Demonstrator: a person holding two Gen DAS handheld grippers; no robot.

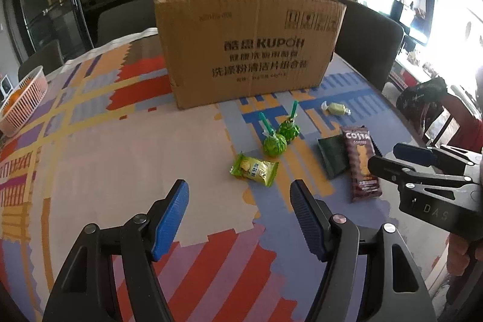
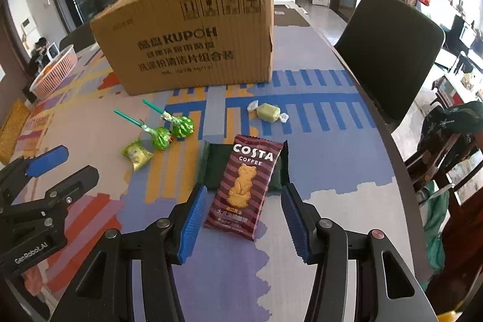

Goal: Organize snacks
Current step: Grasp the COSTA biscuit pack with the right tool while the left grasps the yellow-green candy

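A brown Costa cookie packet (image 2: 243, 186) lies on a dark green packet (image 2: 215, 165) on the patterned table. My right gripper (image 2: 244, 192) is open, its blue pads either side of the Costa packet's near half. My left gripper (image 1: 240, 189) is open and empty, just short of a yellow-green snack pouch (image 1: 254, 169). Two green foil lollipops (image 1: 274, 144) (image 1: 289, 131) lie beyond it, and a pale green wrapped candy (image 1: 335, 108) lies further right. An open cardboard box (image 1: 247, 41) stands behind the snacks. The right gripper also shows in the left wrist view (image 1: 389, 159).
A pink basket (image 1: 24, 104) with oranges sits at the table's left edge. Dark chairs (image 2: 392, 50) stand at the far right side of the table. The table's right edge (image 2: 401, 171) runs close to the snacks.
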